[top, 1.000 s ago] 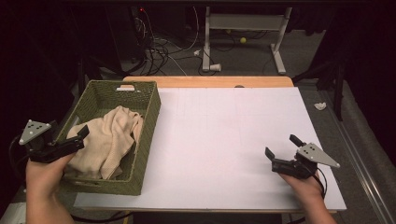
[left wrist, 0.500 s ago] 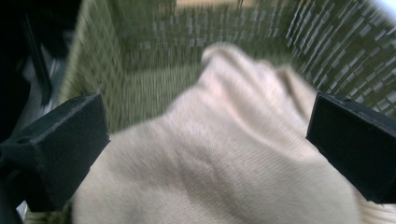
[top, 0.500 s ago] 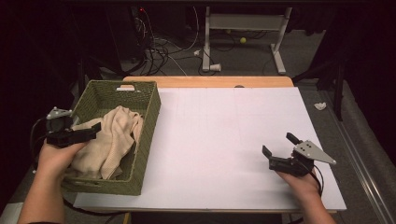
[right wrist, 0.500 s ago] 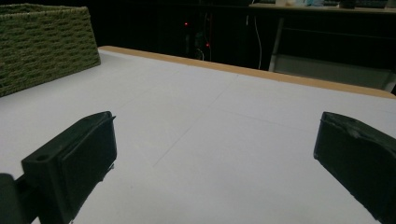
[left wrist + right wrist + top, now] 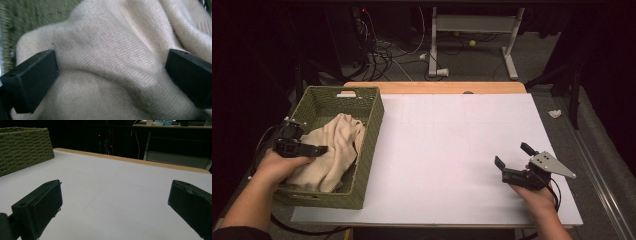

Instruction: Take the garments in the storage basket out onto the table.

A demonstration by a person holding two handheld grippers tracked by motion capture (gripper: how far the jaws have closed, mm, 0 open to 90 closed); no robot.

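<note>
Within the last second the left gripper point(image 5: 319, 149) has swung in over the green woven basket point(image 5: 371, 131) and now hangs, jaws spread, on the beige knitted cloth point(image 5: 112, 62) inside; a grab looks imminent, while the right gripper point(image 5: 513, 160) rests spread over the white table point(image 5: 447, 150)

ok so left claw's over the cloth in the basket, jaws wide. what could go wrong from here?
1. The left claw is open over a broad hump of the beige cloth; closing there may pinch only a thin top fold, which could slip on lifting.
2. The cloth lies bunched in the woven basket; pulled sideways it might drag on the wall and shift the basket.
3. The right claw waits open far across the table, so it can't steady the basket.
</note>
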